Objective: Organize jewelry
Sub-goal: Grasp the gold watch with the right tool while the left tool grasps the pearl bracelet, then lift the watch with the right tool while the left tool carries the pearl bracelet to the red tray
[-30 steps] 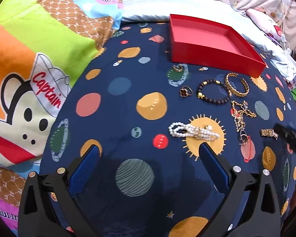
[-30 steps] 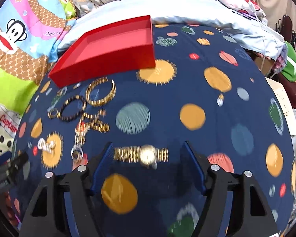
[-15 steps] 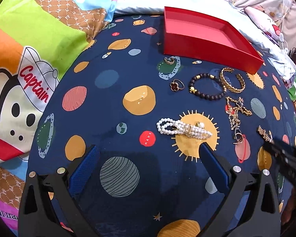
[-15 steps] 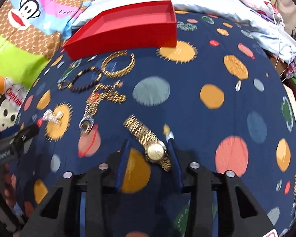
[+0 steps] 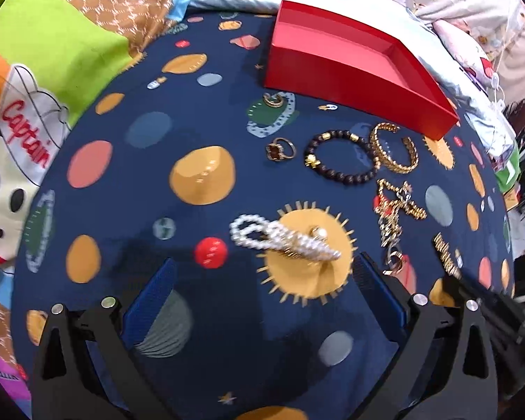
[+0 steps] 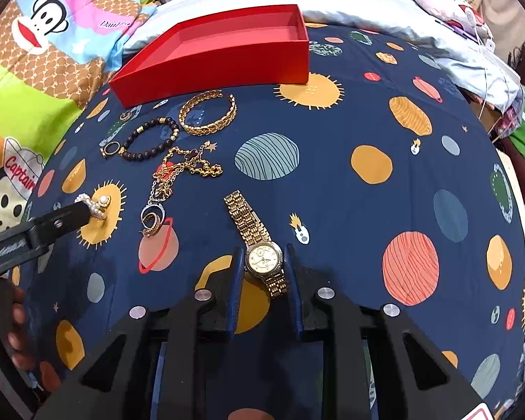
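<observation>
Right wrist view: right gripper (image 6: 264,262) clamped on gold wristwatch (image 6: 260,257) case, left gripper (image 5: 262,276) spread wide over pearl bracelet (image 5: 283,238).
Watch sits between the blue pads (image 6: 236,280), both pads touching the case; gold band runs up-left on the planet-print blanket (image 6: 367,122), short end toward the camera. Left jaws released, gripping nothing; pearl bracelet lies on a yellow sun print just ahead of them. Red tray (image 6: 227,49) at far edge of blanket, nothing inside it. Near its front wall: gold cuff bangle (image 6: 208,113), dark bead bracelet (image 6: 148,138) touching the bangle, ring (image 5: 280,148), small gold earring (image 5: 273,99). Tangled gold chain necklace (image 6: 182,171) lies between the bangle and the watch. Monkey cartoon quilt (image 5: 35,70) at left.
</observation>
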`<state>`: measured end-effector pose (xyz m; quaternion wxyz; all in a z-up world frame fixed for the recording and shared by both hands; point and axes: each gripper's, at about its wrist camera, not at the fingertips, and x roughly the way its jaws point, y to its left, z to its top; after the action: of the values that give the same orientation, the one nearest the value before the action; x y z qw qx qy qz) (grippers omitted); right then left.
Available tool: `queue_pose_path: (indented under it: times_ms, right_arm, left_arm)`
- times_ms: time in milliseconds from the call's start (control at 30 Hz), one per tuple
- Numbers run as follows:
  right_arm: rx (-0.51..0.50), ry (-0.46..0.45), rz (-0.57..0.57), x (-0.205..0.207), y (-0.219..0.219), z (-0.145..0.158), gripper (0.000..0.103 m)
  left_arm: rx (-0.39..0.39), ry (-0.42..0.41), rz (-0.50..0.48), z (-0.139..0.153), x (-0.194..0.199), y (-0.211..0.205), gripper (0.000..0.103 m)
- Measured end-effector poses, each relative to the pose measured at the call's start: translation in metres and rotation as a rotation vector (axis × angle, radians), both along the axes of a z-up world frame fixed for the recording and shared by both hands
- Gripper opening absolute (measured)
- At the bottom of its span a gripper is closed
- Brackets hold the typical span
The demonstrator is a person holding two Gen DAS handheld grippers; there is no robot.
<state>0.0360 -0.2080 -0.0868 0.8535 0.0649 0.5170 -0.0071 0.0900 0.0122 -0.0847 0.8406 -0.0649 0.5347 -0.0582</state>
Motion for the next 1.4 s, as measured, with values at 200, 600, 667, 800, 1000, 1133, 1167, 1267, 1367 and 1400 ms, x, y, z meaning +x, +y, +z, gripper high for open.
queue_pose_path:
  times_ms: [200,600,667,800,1000,1133,1167,1267,1367,1400]
  right_arm:
    - [0.019,0.005,-0.013,0.0,-0.001,0.0,0.022]
    - [0.039,0.02,-0.001,-0.013,0.01,0.003,0.022]
    - [0.042,0.013,0.0,-0.015,0.012,0.006,0.022]
    - [0.052,-0.009,-0.005,-0.02,0.013,0.017,0.022]
    - [0.084,-0.059,-0.015,-0.026,0.013,0.042,0.022]
    - [0.081,-0.099,-0.014,-0.028,0.015,0.06,0.022]
    - [0.086,-0.109,-0.013,-0.027,0.015,0.065,0.022]
    - [0.103,-0.133,-0.012,-0.027,0.014,0.076,0.021]
    - [0.103,-0.166,-0.001,-0.022,0.014,0.089,0.021]
    - [0.105,-0.18,0.003,-0.018,0.014,0.094,0.021]
  left_arm:
    - [0.048,0.018,0.04,-0.01,0.014,-0.01,0.094]
    - [0.054,-0.008,-0.035,-0.004,0.004,0.02,0.004]
    - [0.023,-0.012,-0.043,-0.001,0.001,0.025,0.004]
    - [0.016,-0.052,-0.066,0.011,-0.006,0.027,0.003]
    - [-0.026,-0.102,-0.099,0.034,-0.017,0.031,0.003]
    - [-0.044,-0.136,-0.111,0.051,-0.021,0.032,0.003]
    - [-0.048,-0.142,-0.115,0.054,-0.022,0.032,0.003]
    - [-0.058,-0.161,-0.125,0.064,-0.023,0.032,0.003]
    - [-0.065,-0.186,-0.136,0.075,-0.021,0.031,0.003]
    - [-0.069,-0.199,-0.14,0.08,-0.018,0.03,0.003]
